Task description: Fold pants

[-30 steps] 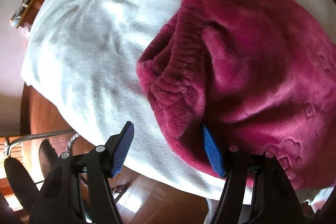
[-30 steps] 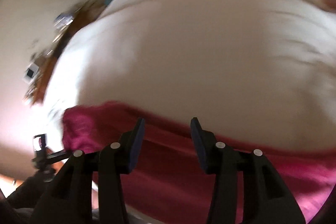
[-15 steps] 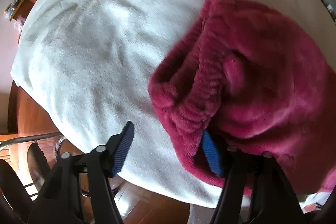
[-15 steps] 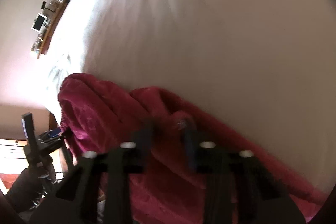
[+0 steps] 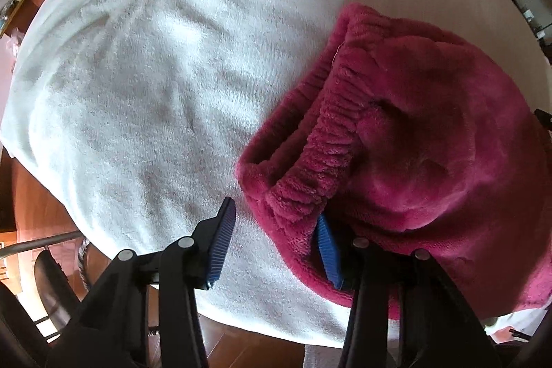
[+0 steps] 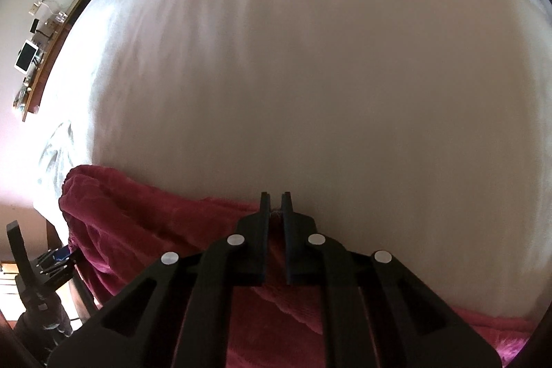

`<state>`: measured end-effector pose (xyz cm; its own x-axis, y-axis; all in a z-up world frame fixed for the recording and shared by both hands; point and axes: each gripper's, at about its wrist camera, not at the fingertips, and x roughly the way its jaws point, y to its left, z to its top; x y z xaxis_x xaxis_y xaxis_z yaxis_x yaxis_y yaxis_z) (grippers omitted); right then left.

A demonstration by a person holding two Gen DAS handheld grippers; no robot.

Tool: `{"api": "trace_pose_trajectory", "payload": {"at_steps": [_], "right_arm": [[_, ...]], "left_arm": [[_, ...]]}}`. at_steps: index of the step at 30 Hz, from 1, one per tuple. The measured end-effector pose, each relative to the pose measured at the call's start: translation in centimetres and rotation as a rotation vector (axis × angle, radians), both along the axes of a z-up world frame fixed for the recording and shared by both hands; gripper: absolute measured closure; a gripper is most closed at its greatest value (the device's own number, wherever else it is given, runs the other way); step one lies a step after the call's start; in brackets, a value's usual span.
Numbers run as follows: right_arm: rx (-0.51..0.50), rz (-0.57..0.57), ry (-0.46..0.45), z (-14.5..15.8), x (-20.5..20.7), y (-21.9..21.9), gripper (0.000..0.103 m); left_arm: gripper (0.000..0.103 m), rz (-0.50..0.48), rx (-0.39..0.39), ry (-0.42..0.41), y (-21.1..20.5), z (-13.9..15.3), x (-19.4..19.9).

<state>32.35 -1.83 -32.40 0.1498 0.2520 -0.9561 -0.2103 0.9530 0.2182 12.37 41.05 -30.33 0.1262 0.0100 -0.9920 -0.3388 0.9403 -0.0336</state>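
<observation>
Left wrist view: left gripper (image 5: 276,230) points down at the near edge of the bed (image 5: 138,92), which is covered by a white blanket. The pants (image 5: 414,143), magenta fleece, lie bunched toward the near right part of the bed, ribbed waistband (image 5: 324,140) gaping open toward the gripper. Compared with a second ago the jaws stand narrower and are closing; the waistband corner now sits between them. The right pad is tucked under the fleece; the left pad has white blanket beside it, apart from the cloth. So no pinch yet, spread with cloth in between. The pants have slid toward the right of the frame and the waistband has bunched up more.

Right wrist view: right gripper (image 6: 275,212) was spread above the fabric a second ago; now it is pressed together on a fold of the pants (image 6: 155,230) at their far edge, a tuft of fleece showing between the tips. Judgement: one side is secured, the other grab is about to land, then a lift or fold can start.

View differences: only the left view shows the waistband and how crumpled the pants are. Only the right view shows the bare far half of the bed, a shelf (image 6: 51,40) along the wall, and the other gripper low at the left edge.
</observation>
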Motion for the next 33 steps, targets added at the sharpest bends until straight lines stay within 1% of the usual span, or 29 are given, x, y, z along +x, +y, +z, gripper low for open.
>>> {"api": "trace_pose_trajectory", "payload": {"at_steps": [3, 4, 5, 6, 7, 8, 9, 13, 14, 16, 17, 18, 21, 25, 28, 30, 33], "right_arm": [[-0.006, 0.006, -0.025, 1.0, 0.7, 0.2, 0.098], [-0.007, 0.009, -0.037, 1.1, 0.5, 1.0, 0.095], [-0.002, 0.02, -0.05, 1.7, 0.6, 1.6, 0.085], [0.003, 0.036, -0.059, 2.2, 0.6, 2.0, 0.079], [0.006, 0.057, -0.07, 2.7, 0.5, 2.7, 0.07], [0.012, 0.091, -0.079, 3.0, 0.3, 4.1, 0.066], [0.018, 0.126, -0.077, 3.2, 0.1, 5.4, 0.064], [0.067, 0.292, -0.046, 3.0, -1.7, 11.6, 0.064], [0.077, 0.325, -0.039, 3.1, -2.1, 12.4, 0.064], [0.083, 0.39, -0.025, 2.7, -3.4, 14.8, 0.064], [0.079, 0.408, -0.027, 2.5, -3.8, 15.5, 0.064], [0.076, 0.42, -0.027, 2.3, -4.3, 16.1, 0.064], [0.081, 0.411, -0.003, 1.8, -5.1, 16.6, 0.064], [0.063, 0.377, -0.011, 1.9, -6.9, 14.8, 0.064], [0.03, 0.344, -0.023, 2.0, -7.3, 12.3, 0.064], [0.007, 0.3, 0.0, 0.7, -7.3, 10.6, 0.064], [-0.04, 0.208, -0.002, -1.3, -6.0, 8.2, 0.064]], "left_arm": [[0.058, 0.0, -0.01, -0.016, 0.3, 0.3, -0.5], [0.058, -0.002, -0.016, -0.023, 0.2, 0.5, -0.8], [0.058, 0.002, -0.025, -0.03, 0.4, 0.6, -1.1], [0.056, 0.01, -0.032, -0.033, 0.5, 0.6, -1.7], [0.055, 0.024, -0.046, -0.04, 1.0, 0.8, -2.0], [0.053, 0.04, -0.061, -0.046, 1.5, 1.1, -2.3], [0.051, 0.053, -0.074, -0.052, 1.9, 1.2, -2.6], [0.051, 0.103, -0.135, -0.063, 2.7, 1.4, -3.3], [0.053, 0.116, -0.155, -0.068, 3.0, 1.4, -3.5], [0.072, 0.126, -0.192, -0.079, 3.3, 1.3, -3.6], [0.085, 0.124, -0.219, -0.083, 3.3, 1.2, -3.5], [0.088, 0.121, -0.206, -0.085, 2.9, 1.6, -3.3], [0.09, 0.084, -0.133, -0.086, 2.4, 2.5, -2.6], [0.09, 0.093, -0.111, -0.084, 3.5, 3.0, -2.8], [0.09, 0.072, -0.084, -0.062, 4.1, 2.6, -3.0], [0.09, 0.052, -0.072, -0.039, 4.0, 1.9, -3.2], [0.089, 0.016, -0.036, -0.024, 3.3, 1.6, -2.4]]}}
